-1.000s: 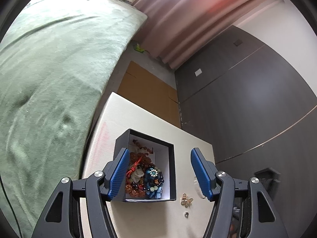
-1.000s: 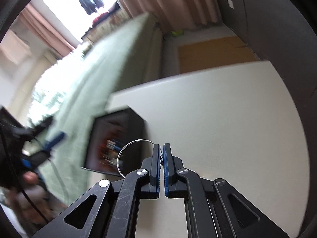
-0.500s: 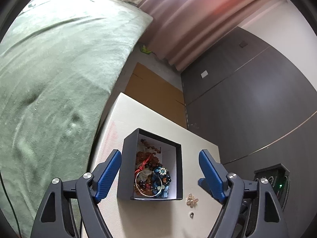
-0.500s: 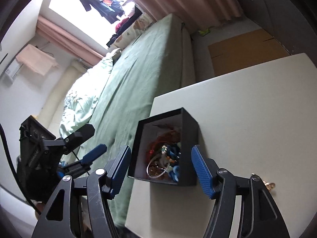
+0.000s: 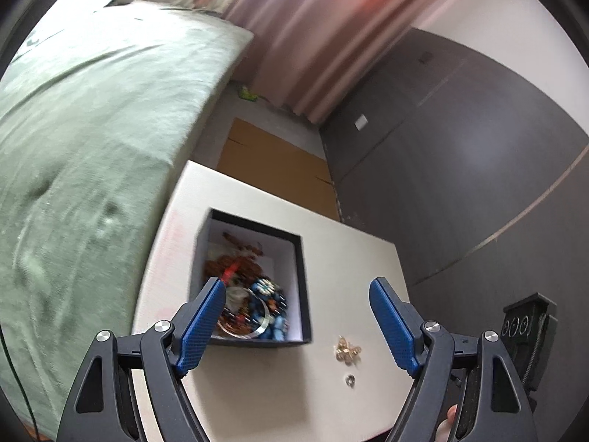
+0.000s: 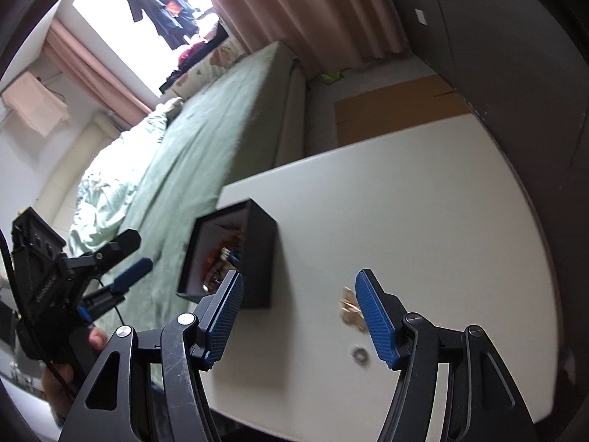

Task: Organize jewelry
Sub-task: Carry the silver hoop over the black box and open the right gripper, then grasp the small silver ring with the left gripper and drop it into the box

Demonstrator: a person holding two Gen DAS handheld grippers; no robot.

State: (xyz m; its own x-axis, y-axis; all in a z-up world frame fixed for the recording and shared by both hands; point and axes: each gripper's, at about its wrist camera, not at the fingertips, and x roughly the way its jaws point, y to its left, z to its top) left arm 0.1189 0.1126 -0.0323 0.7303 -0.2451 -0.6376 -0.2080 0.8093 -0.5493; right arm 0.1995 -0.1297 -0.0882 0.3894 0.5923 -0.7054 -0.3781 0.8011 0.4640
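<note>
A black box with a white lining stands on the white table; it holds a heap of beads and a silver bangle. A gold brooch and a small silver ring lie on the table to the box's right. My left gripper is open and empty above the box's near edge. In the right wrist view my right gripper is open and empty, with the box beyond its left finger, the brooch and ring by its right finger.
A bed with a green blanket runs along the table's left side. Flat cardboard lies on the floor beyond the table. Dark wardrobe doors stand to the right. The left gripper's body shows at left in the right wrist view.
My right gripper held the silver bangle shut, then opened; the bangle now lies in the box. The right gripper has swung right toward the brooch and ring. The left gripper has drawn back slightly.
</note>
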